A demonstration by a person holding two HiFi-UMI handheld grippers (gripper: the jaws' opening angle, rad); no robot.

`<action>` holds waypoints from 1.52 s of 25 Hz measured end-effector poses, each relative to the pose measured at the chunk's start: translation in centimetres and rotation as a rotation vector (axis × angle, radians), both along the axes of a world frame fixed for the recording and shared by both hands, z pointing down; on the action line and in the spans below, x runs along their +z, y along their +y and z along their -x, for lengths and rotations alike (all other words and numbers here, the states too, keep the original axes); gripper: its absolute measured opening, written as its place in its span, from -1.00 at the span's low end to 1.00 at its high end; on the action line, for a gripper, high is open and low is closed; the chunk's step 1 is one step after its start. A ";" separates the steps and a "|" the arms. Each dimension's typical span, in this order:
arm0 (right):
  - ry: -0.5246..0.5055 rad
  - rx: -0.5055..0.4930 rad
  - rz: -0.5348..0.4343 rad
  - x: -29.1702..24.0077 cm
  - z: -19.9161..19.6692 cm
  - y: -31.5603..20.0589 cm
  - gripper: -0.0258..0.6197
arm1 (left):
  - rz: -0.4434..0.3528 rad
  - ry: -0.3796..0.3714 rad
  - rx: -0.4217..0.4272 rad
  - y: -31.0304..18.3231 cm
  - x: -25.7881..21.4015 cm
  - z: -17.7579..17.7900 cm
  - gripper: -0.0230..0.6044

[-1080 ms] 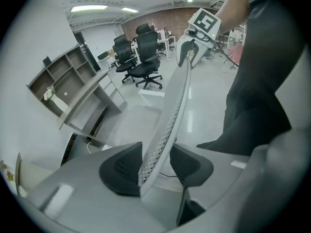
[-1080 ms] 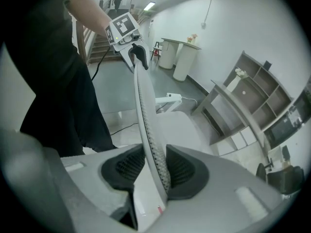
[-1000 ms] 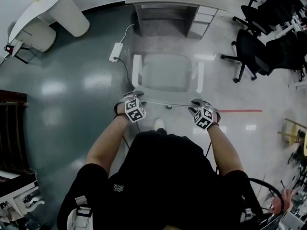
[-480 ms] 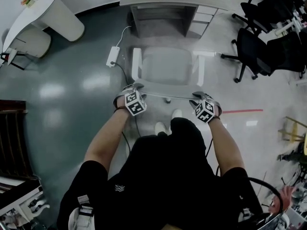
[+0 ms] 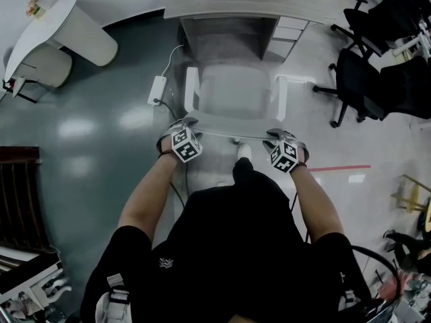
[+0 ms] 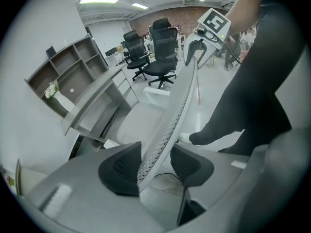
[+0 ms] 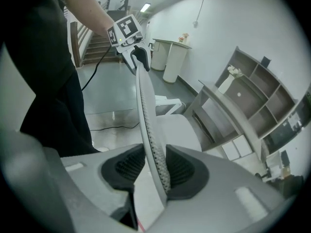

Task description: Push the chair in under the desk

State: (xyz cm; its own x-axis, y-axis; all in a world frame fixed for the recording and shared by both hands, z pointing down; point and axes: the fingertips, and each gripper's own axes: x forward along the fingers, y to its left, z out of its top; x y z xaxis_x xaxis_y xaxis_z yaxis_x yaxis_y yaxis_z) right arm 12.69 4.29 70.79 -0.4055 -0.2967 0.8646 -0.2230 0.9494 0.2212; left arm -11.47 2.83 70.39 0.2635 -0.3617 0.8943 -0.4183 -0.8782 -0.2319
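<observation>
A grey chair (image 5: 234, 93) with white armrests faces the grey desk (image 5: 229, 9), its seat front at the desk's edge. Its thin mesh backrest (image 5: 232, 134) runs between my hands. My left gripper (image 5: 183, 138) clasps the backrest's left end. In the left gripper view the mesh rim (image 6: 180, 101) passes between both dark pads of that gripper (image 6: 156, 149) and touches them. My right gripper (image 5: 283, 150) clasps the right end. In the right gripper view the rim (image 7: 146, 110) stands upright between that gripper's (image 7: 154, 152) pads.
A white power strip (image 5: 155, 89) with its cable lies on the floor left of the chair. A drawer unit (image 5: 286, 32) sits under the desk's right side. Black office chairs (image 5: 367, 86) stand at the right, a white curved counter (image 5: 60, 25) upper left. The person's foot (image 5: 244, 152) is behind the chair.
The chair has rolled forward toward the desk, both grippers moving with its backrest. The person has stepped forward behind it.
</observation>
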 end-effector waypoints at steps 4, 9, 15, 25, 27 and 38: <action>-0.003 -0.023 0.012 -0.1 -0.5 -4.1 -0.50 | 0.019 -0.007 -0.021 -3.8 -0.1 -0.5 -0.31; -0.002 -0.039 0.009 0.0 -1.4 -9.4 -0.50 | 0.019 -0.010 -0.049 -8.5 0.0 -1.4 -0.31; -0.009 -0.068 -0.013 -0.1 -2.0 -15.0 -0.50 | 0.021 -0.018 -0.080 -13.5 -0.1 -1.9 -0.31; -0.001 -0.080 -0.015 -0.1 -1.6 -22.5 -0.50 | 0.006 -0.001 -0.086 -20.4 -0.2 -1.6 -0.31; -0.003 -0.082 -0.018 0.1 -1.4 -23.8 -0.50 | -0.004 0.002 -0.080 -21.7 -0.1 -1.4 -0.31; -0.003 -0.081 -0.023 -0.1 1.1 -30.7 -0.50 | 0.011 0.009 -0.082 -29.1 0.0 1.1 -0.31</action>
State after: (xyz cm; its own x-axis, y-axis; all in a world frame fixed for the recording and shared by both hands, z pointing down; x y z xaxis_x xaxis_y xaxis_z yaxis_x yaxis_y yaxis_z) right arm 11.63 -26.41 70.72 -0.4319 -0.2825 0.8565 -0.1462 0.9590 0.2427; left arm -12.52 -26.23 70.40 0.2409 -0.3731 0.8960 -0.4913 -0.8430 -0.2190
